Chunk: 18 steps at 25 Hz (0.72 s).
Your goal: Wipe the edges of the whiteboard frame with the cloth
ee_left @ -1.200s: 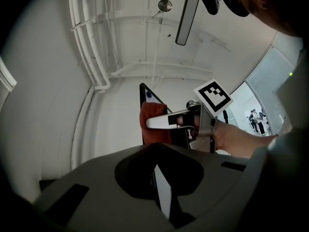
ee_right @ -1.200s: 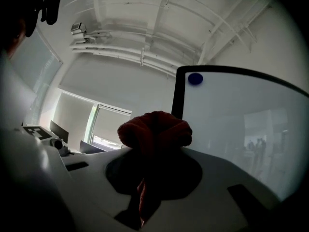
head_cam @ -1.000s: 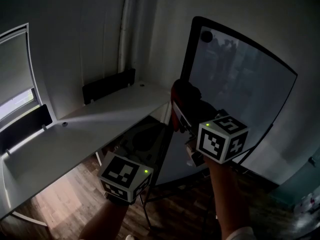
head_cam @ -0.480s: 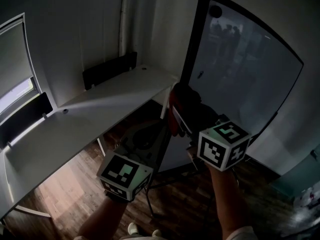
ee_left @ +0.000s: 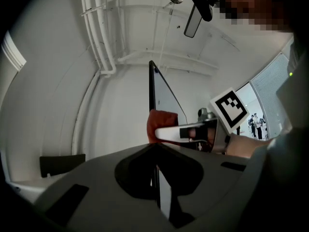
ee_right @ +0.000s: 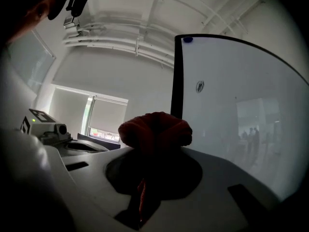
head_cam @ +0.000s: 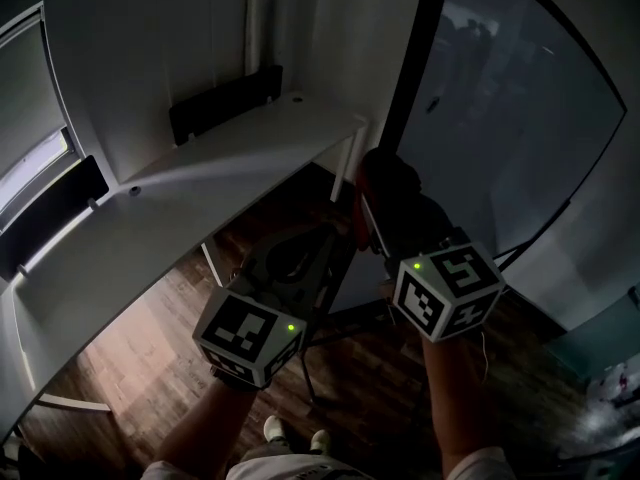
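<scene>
Red cloth [head_cam: 392, 180] clamped in right hand-held gripper [head_cam: 383, 236], pressed against black left edge of whiteboard frame [head_cam: 413, 78]. Sits farther below the top corner than a second ago. Left hand-held gripper [head_cam: 300, 260] jaws together, same place beside lower frame edge.

left tool [head_cam: 322, 240] and right tool [head_cam: 385, 216] both clamped, held forward.

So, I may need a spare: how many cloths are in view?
1: the red cloth, bunched in the right tongs at the whiteboard frame's side edge. Others may be out of sight.
</scene>
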Available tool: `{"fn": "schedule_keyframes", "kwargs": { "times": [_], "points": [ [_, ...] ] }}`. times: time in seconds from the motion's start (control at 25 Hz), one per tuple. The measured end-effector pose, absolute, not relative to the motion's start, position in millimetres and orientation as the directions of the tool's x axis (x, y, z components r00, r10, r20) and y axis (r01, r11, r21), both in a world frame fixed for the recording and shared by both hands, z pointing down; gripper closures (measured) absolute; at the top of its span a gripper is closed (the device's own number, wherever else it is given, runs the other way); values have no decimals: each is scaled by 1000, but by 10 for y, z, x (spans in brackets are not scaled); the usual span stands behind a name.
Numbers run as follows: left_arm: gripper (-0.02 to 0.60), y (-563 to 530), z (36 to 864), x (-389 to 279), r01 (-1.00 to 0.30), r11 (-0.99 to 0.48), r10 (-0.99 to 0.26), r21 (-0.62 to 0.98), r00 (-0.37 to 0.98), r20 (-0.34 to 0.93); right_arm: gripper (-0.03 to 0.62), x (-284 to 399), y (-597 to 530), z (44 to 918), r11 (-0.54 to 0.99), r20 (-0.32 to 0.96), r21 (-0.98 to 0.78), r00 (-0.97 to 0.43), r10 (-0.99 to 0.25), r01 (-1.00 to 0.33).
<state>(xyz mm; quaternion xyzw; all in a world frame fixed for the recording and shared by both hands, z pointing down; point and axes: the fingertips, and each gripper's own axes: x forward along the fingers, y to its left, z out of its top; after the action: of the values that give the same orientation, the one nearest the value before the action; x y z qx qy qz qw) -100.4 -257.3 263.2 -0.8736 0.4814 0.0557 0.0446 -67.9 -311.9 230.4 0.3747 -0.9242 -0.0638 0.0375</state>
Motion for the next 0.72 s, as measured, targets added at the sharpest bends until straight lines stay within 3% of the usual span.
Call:
{"fn": "schedule_keyframes", "kwargs": {
  "times": [0.72],
  "points": [
    [574,-2707,3743,-882,-813,-581,-814,45,578,-64,546,-657,-3097,4098,734,75,67,-730,-679,-676]
  ]
}}
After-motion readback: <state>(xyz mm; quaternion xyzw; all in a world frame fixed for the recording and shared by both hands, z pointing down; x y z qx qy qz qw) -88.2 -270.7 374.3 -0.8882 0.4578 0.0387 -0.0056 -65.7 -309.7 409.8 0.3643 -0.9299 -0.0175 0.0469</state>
